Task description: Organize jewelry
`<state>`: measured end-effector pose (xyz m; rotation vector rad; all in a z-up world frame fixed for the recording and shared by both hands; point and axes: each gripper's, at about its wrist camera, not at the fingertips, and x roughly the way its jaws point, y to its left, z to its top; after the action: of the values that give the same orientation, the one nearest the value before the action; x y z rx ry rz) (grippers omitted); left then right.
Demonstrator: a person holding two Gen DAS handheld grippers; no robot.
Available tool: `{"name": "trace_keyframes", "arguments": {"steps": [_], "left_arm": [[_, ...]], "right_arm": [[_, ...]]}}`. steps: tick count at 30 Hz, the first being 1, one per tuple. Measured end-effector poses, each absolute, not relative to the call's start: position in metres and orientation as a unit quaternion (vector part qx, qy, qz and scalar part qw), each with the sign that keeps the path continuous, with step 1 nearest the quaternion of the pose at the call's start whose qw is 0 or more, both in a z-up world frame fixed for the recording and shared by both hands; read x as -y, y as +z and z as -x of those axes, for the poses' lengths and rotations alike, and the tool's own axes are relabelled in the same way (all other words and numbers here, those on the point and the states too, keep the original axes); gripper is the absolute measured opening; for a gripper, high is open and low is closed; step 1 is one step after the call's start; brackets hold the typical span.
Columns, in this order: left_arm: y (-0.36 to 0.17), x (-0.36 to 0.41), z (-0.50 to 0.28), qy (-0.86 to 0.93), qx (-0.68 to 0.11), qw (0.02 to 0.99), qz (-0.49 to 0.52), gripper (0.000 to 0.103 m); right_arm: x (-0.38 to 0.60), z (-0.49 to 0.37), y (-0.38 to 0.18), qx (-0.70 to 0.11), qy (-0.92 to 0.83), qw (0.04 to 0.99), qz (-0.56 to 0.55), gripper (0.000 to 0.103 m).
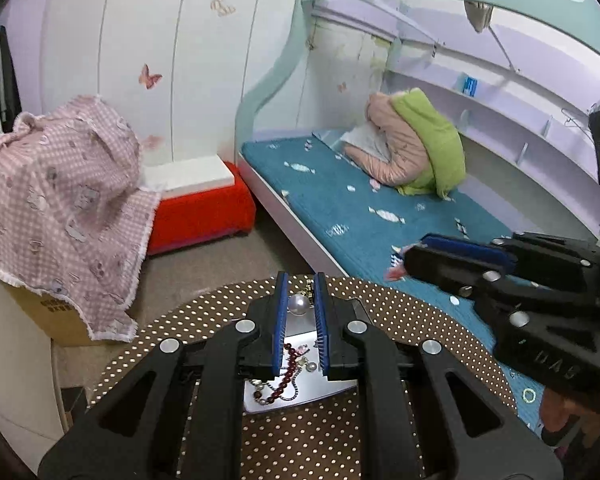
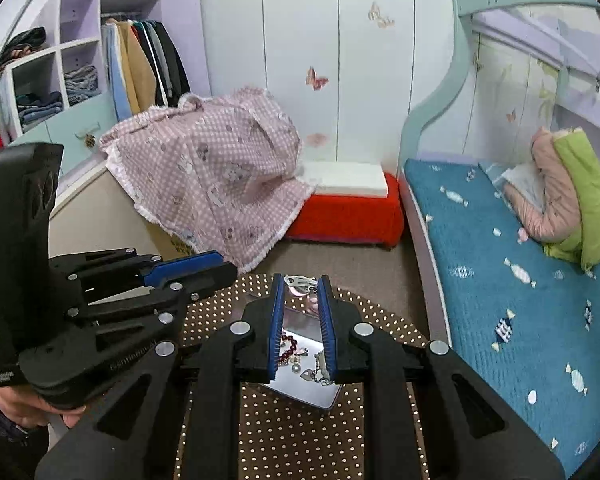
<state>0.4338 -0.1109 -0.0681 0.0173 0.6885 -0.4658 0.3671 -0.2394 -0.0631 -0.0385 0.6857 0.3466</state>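
A shiny metal tray (image 1: pixel 300 394) lies on a round brown dotted table (image 1: pixel 400 320). It holds a dark red bead bracelet (image 1: pixel 286 376), small pearls and a silver chain. A big pearl piece (image 1: pixel 299 304) sits at the tray's far edge. My left gripper (image 1: pixel 300 292) hovers above the tray, open and empty. In the right wrist view the tray (image 2: pixel 312 394) holds the red beads (image 2: pixel 290 350) and a heart charm (image 2: pixel 307 374); a silver hair clip (image 2: pixel 300 280) and pink pieces lie beyond it. My right gripper (image 2: pixel 302 292) hovers open and empty over the tray.
A bed with a teal cover (image 2: pixel 520 280) is on the right, with a green and pink pillow (image 1: pixel 416 148). A red stool (image 2: pixel 348 212) and a pink checked cloth over a box (image 2: pixel 216 172) stand behind the table. A wardrobe (image 2: pixel 60 72) is at left.
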Motion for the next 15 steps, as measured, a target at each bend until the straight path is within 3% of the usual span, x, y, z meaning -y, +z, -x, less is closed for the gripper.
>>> {"name": "trace_keyframes", "arguments": {"steps": [3, 5, 6, 9, 11, 12, 13, 15], "left_arm": [[-0.081, 0.116, -0.444, -0.220, -0.345, 0.912, -0.014, 0.014], [-0.088, 0.117, -0.447, -0.213, -0.350, 0.912, -0.017, 0.021], [-0.091, 0.116, -0.449, -0.209, -0.353, 0.912, -0.018, 0.043], [-0.096, 0.104, -0.451, -0.179, -0.352, 0.919, -0.011, 0.072], [-0.097, 0.094, -0.452, -0.165, -0.351, 0.922, 0.006, 0.086], [-0.096, 0.086, -0.451, -0.157, -0.347, 0.924, 0.015, 0.092], [-0.095, 0.081, -0.449, -0.153, -0.345, 0.926, 0.019, 0.093], [-0.092, 0.073, -0.445, -0.142, -0.342, 0.929, 0.017, 0.095]], "right_arm": [[0.240, -0.378, -0.075, -0.349, 0.169, 0.922, 0.009, 0.016], [0.243, -0.384, -0.084, -0.359, 0.169, 0.918, -0.002, 0.017], [0.244, -0.386, -0.086, -0.363, 0.168, 0.917, -0.006, 0.021], [0.252, -0.390, -0.091, -0.366, 0.159, 0.916, -0.025, 0.030], [0.258, -0.390, -0.092, -0.367, 0.151, 0.917, -0.038, 0.050], [0.261, -0.389, -0.091, -0.364, 0.150, 0.918, -0.043, 0.065], [0.263, -0.388, -0.090, -0.360, 0.149, 0.920, -0.050, 0.080], [0.268, -0.383, -0.088, -0.351, 0.145, 0.923, -0.060, 0.093]]}}
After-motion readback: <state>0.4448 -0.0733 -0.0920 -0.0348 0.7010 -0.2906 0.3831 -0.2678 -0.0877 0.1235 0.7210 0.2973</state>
